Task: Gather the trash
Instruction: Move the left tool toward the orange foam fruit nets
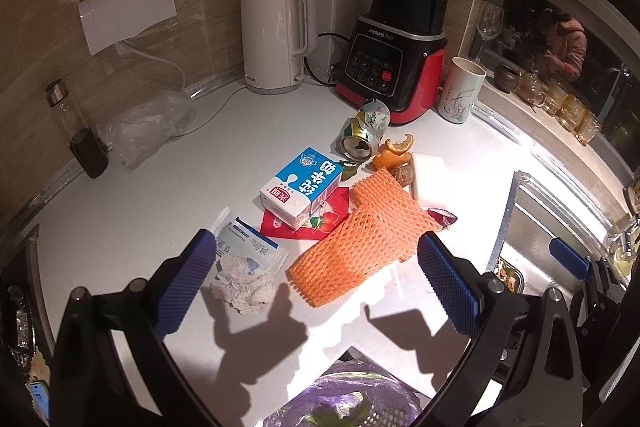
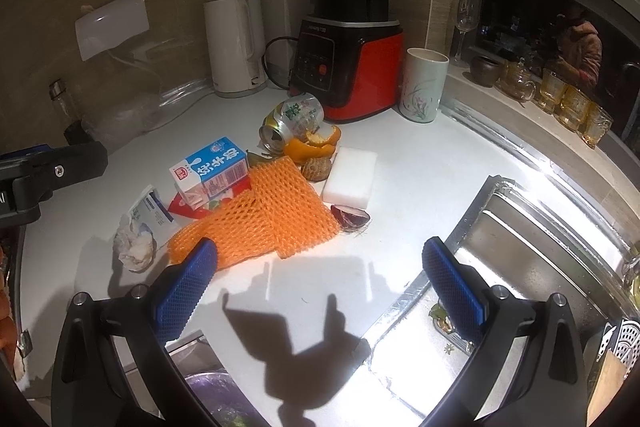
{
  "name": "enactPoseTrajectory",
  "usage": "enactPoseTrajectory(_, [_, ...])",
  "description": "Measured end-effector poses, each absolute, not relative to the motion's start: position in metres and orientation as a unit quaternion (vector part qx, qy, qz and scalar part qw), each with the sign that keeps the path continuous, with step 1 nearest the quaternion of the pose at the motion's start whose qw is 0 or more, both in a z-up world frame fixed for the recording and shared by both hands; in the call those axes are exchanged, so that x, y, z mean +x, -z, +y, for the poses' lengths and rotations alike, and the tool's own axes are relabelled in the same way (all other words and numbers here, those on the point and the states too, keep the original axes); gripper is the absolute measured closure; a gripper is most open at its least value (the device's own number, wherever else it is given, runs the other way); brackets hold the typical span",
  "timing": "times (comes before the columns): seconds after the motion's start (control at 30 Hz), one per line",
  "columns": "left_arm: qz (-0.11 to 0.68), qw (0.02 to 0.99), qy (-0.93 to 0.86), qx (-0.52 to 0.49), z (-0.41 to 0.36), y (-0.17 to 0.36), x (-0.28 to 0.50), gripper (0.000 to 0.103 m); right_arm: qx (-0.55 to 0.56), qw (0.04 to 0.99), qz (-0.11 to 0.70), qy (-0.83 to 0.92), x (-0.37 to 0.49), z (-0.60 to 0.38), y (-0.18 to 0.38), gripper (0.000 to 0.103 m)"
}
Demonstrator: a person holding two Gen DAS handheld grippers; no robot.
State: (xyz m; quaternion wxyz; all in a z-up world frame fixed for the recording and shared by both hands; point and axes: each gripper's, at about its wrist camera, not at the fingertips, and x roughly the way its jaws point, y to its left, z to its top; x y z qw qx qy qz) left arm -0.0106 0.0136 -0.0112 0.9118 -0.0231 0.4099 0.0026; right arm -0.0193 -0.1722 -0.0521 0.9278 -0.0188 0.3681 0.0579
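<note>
The orange foam net (image 1: 360, 239) serves as the landmark: it lies flat on the white counter (image 1: 140, 219) in the middle of the scattered trash. Farthest to its left sits a crumpled tissue (image 1: 244, 287), touching a torn white sachet (image 1: 250, 247). Between the sachet and the net a red wrapper (image 1: 280, 225) lies flat, with a blue-and-white milk carton (image 1: 302, 187) lying on it, just beside the net's left edge. Behind the net, a crushed drink can (image 1: 364, 133) lies on its side, with curled orange peel (image 1: 396, 151) next to it. At the net's far right corner a white sponge block (image 1: 428, 183) rests, and a dark red onion scrap (image 1: 442, 217) touches the net's right edge. A steel sink (image 2: 532, 227) opens well to the right of the net.

The left gripper (image 1: 316, 279) hovers above the counter with its blue pads spread wide and nothing between them; the near end of the net lies between its fingertips in the left wrist view, the tissue just beside the left pad. The right gripper (image 2: 320, 279) is likewise wide apart and empty, over bare counter nearer than the net, its left pad overlapping the net's near corner in the right wrist view. A purple bag-lined bin (image 1: 352, 399) shows below, nearer than the net.
</note>
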Motion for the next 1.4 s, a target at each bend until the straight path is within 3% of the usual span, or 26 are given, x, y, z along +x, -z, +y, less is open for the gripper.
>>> enactPoseTrajectory(1.4, [0.403, 0.915, 0.014, -0.026, 0.012, 0.012, -0.024, 0.006, -0.016, 0.925, 0.375, -0.061, -0.027, -0.175, 0.053, 0.002])
